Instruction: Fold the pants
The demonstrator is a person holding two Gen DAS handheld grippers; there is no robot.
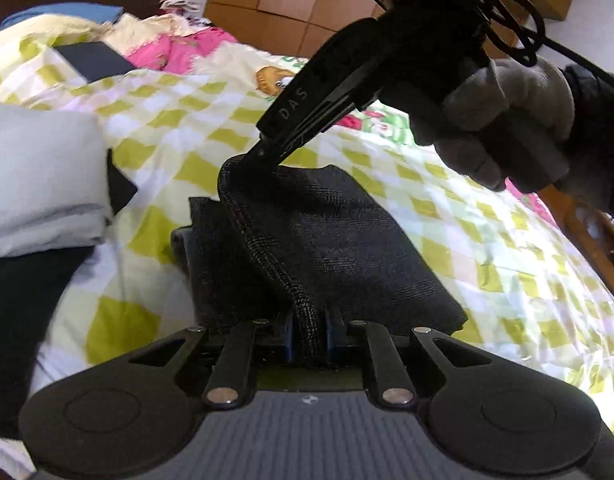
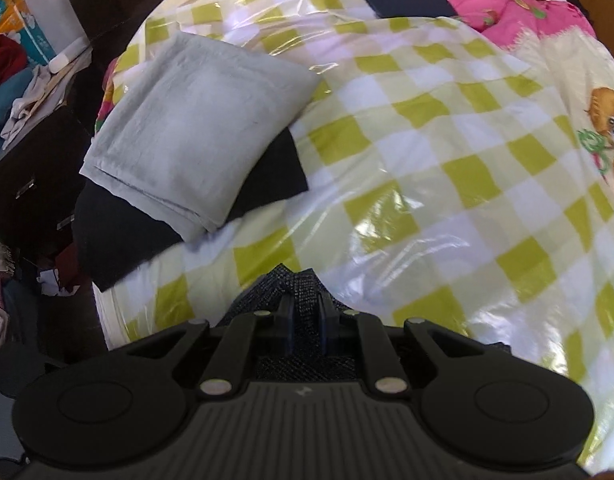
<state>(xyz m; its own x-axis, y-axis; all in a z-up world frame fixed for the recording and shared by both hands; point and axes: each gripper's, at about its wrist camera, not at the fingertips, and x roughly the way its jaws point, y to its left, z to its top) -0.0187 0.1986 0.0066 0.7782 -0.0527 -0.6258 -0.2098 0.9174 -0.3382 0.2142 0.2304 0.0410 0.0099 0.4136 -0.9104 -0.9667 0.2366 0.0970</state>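
— So, where do we have the pants [image 1: 319,240]?
— On the checked bed cover [image 1: 487,240], half-folded. Our left gripper [image 1: 310,328] is pinched tight on a raised ridge of the dark fabric at its near edge.
— And our right gripper [image 2: 305,316]?
— Clamped on another bunch of that cloth — in the left wrist view its tip bites the far corner.
— Anything nearby?
— A folded grey garment [image 2: 199,128] lies on black cloth [image 2: 119,236] toward the cover's left edge.
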